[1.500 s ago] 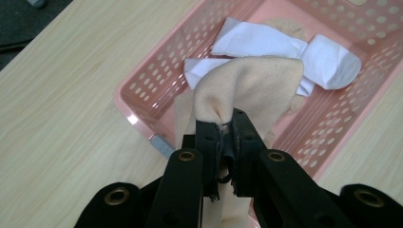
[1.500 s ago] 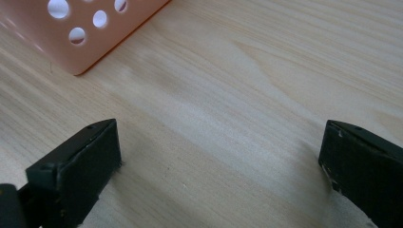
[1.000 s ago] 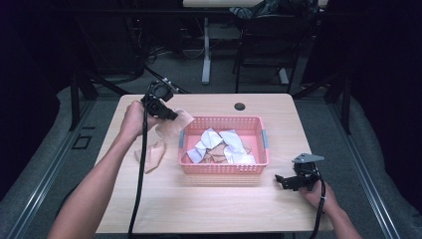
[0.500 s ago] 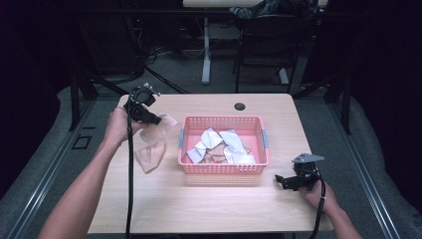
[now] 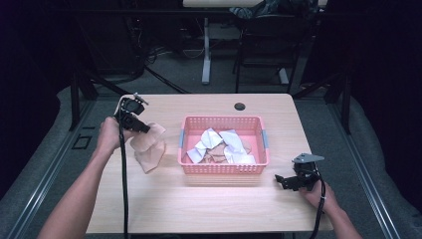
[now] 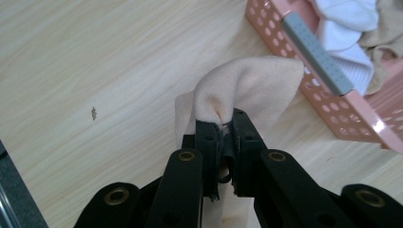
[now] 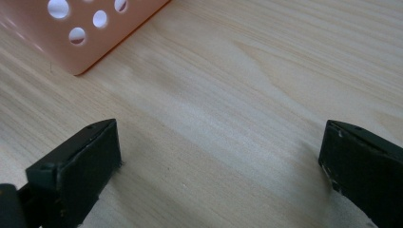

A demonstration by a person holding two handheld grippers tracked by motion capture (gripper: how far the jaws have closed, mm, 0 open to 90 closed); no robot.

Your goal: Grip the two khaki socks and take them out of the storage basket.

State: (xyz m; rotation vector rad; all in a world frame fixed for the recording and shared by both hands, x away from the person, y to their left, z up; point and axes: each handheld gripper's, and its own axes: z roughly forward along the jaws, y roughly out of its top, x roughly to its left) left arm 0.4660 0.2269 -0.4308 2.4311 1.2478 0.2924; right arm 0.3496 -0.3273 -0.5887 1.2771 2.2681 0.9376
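Where the wood-grain table (image 5: 209,209) lies bare along its near edge, the right gripper (image 5: 284,180) rests low near the right corner, jaws wide apart. Farther off, a perforated pink plastic basket (image 5: 223,169) holds crumpled white and tan cloths (image 5: 221,144). Left of it, the left gripper (image 6: 223,137) is clamped on a soft beige cloth (image 6: 247,90).

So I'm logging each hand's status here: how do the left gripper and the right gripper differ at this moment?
The left gripper is shut on the beige cloth, while the right gripper stands wide open with nothing between its jaws. The left gripper is raised beside the pink basket's left end; the right gripper sits low over the bare table near the basket's front right corner. Both have black jaws and a trailing cable.
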